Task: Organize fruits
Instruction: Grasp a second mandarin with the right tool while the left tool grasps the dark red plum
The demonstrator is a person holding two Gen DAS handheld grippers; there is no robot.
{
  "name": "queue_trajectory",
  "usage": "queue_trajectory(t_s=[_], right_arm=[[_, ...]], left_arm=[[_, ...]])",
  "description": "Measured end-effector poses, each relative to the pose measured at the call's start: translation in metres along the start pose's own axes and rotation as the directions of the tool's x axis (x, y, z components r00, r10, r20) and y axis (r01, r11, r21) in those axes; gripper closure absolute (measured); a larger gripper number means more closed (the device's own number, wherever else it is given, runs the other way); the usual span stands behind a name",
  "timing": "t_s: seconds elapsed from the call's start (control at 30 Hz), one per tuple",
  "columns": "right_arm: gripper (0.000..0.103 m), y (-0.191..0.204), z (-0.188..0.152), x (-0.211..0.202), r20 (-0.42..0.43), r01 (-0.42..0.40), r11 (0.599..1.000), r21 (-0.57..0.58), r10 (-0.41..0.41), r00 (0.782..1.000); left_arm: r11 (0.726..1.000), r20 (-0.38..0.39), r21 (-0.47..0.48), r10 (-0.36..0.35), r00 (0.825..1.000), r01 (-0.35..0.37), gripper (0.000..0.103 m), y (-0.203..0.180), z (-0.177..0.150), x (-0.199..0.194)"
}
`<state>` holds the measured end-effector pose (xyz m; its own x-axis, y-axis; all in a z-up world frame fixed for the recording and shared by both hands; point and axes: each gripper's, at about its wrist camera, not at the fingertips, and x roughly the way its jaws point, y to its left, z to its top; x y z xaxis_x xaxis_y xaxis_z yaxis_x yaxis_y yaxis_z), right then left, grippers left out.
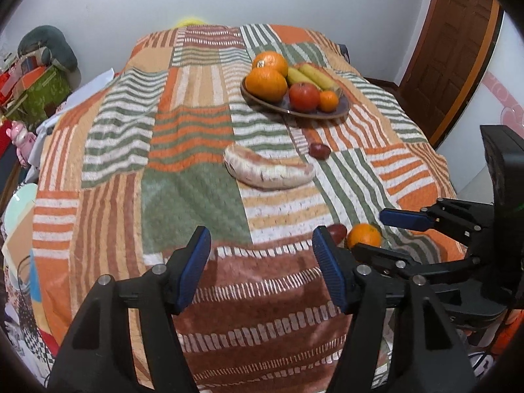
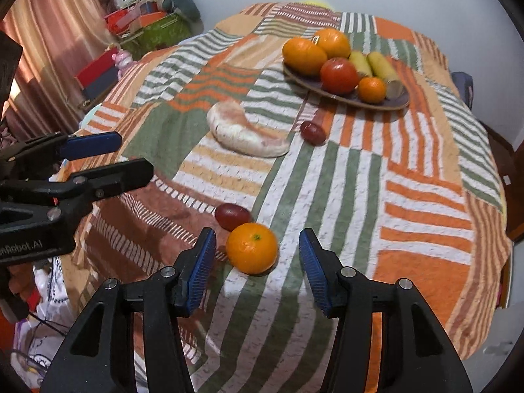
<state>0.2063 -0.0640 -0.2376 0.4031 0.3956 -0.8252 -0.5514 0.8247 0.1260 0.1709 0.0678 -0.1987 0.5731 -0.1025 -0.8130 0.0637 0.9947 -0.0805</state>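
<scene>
A small orange lies on the striped cloth between the fingers of my right gripper; gaps show on both sides, so the jaws are open around it. A dark red oval fruit touches the orange's far left side. Another dark red fruit lies nearer the dark plate, which holds two big oranges, a red round fruit, a small orange and yellow fruits. My left gripper hangs open over bare cloth, left of the orange.
A pale curved object lies mid-table. The patchwork cloth drapes over the table's edges. Boxes and clutter stand at the back left and a wooden door at the back right. The right gripper's body reaches in from the right.
</scene>
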Motion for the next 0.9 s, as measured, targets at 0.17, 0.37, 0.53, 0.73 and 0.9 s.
queue_trajectory(t_s=[0.17,0.37,0.53,0.73,0.9], right_arm=[[0.071,-0.006,-0.002,0.003,-0.010,-0.036,0.999,0.016,0.036,0.999],[0.071,-0.027,0.000,-0.013,0.042,0.012,0.998,0.058,-0.015,0.999],[0.071,-0.049,0.000,-0.029,0.081,0.046,0.995,0.094,-0.054,0.995],[0.071,-0.062,-0.003,-0.039,0.105,0.062,0.991,0.117,-0.075,0.992],[0.071,-0.063,-0.003,-0.040,0.111,0.062,0.991,0.118,-0.075,0.991]], left_arm=[[0.999,-0.028,0.003,-0.041,0.999,0.041,0.039,-0.008,-0.002,0.011],[0.995,-0.059,0.045,-0.087,0.995,0.089,0.041,-0.031,-0.005,0.024],[0.990,-0.090,0.075,-0.110,0.990,0.117,0.051,-0.049,-0.005,0.040],[0.989,-0.104,0.098,-0.099,0.990,0.110,0.077,-0.059,-0.006,0.057],[0.989,-0.093,0.096,-0.102,0.990,0.111,0.079,-0.056,-0.005,0.054]])
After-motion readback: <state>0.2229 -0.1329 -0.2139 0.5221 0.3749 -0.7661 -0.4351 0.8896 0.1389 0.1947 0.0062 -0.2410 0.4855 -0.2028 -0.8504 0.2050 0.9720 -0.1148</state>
